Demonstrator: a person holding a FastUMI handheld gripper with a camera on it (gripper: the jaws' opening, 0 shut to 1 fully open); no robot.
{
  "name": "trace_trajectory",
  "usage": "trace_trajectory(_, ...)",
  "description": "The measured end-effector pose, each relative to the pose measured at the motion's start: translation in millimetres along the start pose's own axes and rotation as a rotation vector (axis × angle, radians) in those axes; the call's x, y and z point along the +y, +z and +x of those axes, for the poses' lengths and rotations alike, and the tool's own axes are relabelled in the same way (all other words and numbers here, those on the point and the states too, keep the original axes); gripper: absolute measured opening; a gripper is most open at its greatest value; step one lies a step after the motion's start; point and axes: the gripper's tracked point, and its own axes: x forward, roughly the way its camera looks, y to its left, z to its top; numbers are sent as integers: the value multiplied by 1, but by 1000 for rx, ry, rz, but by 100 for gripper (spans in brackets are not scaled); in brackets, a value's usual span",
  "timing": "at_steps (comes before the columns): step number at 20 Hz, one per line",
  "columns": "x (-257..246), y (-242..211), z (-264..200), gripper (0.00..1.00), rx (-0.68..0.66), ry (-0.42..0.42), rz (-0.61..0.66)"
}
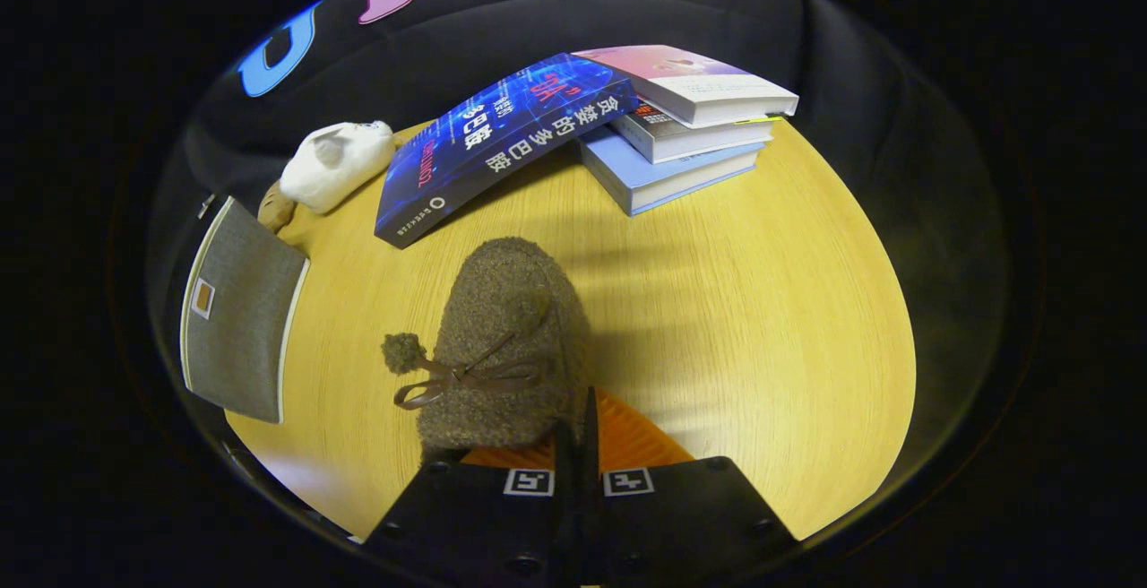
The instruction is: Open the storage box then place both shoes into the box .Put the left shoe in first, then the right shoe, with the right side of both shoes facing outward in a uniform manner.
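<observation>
1. The gripper (578, 431) has its two fingers pressed close together, and they seem to pinch the back edge of the shoe (502, 346); only a thin dark line is between them.
2. The shoe is a fuzzy brown slipper with a thin bow and a small pompom. It hangs just ahead of the fingers, toe pointing away from them, over the table (762, 319).
3. Something orange and ribbed (627, 440) shows right under the fingers, behind the shoe's heel; I cannot tell what it is.
4. To the left of the shoe, near the table's edge, lies a grey fabric box (237, 310).
5. Beyond the shoe, a blue book (497, 144) leans against a stack of books (685, 135).
6. A white plush toy (336, 162) lies left of the blue book.
</observation>
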Motion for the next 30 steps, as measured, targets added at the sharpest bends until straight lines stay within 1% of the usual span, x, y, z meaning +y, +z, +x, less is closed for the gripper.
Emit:
trace_trajectory(3, 10, 2, -10, 5, 4, 23, 44)
trace_trajectory(8, 33, 26, -43, 5, -42, 25, 74)
trace_trajectory(12, 69, 49, -74, 5, -80, 42, 118)
trace_trajectory(15, 104, 69, -98, 5, -129, 47, 126)
trace_trajectory(19, 167, 89, -123, 5, -173, 69, 129)
trace_trajectory(22, 226, 101, -134, 5, -188, 105, 143)
trace_trajectory(24, 267, 107, -139, 5, -199, 136, 126)
trace_trajectory(30, 372, 112, -136, 5, -176, 211, 110)
